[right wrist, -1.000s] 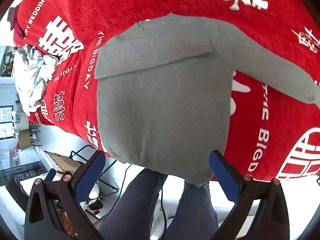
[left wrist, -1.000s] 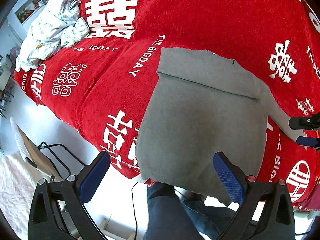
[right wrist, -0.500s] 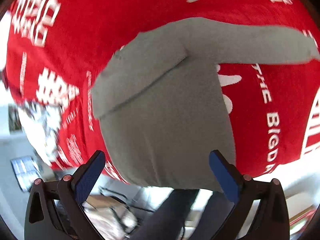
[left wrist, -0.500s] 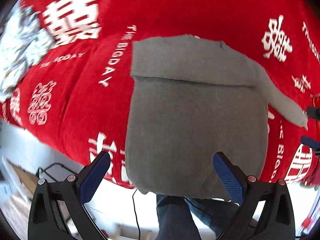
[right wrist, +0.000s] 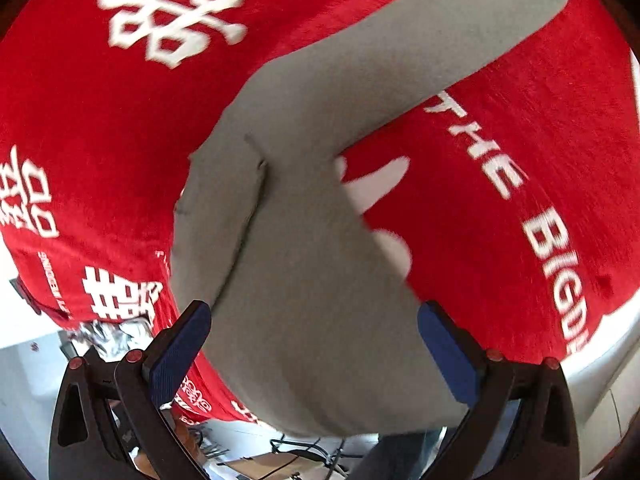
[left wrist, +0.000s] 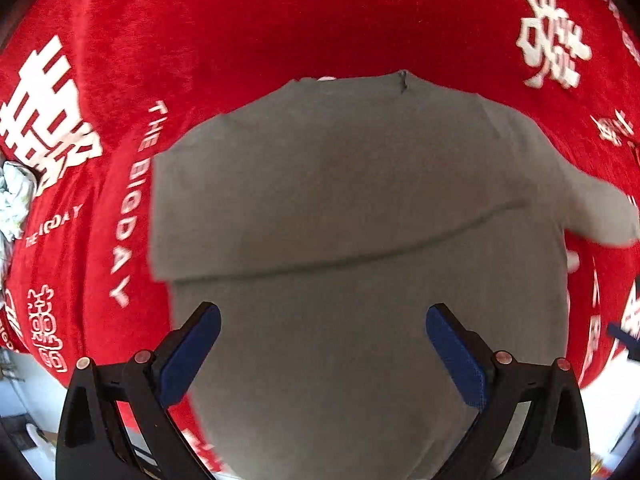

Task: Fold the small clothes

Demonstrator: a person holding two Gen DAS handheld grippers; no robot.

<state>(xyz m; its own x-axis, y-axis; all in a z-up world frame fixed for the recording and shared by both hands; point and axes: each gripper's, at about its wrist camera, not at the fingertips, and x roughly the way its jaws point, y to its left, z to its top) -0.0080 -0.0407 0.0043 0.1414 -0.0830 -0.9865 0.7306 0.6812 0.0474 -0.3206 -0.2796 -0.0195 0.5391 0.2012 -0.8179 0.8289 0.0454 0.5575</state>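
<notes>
Both claws have dropped closer to the grey sweater (left wrist: 360,272) spread on the red blanket (left wrist: 280,20). The left claw (left wrist: 323,354) and right claw (right wrist: 314,350) gape wide, empty. The unfolded sleeve (right wrist: 420,52), toward one o'clock in the right view, looks the next target.

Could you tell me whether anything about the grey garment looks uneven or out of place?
Yes: the grey long-sleeved top is lopsided. One sleeve is folded across the chest, while the other sleeve lies stretched out over the red printed cloth.
</notes>
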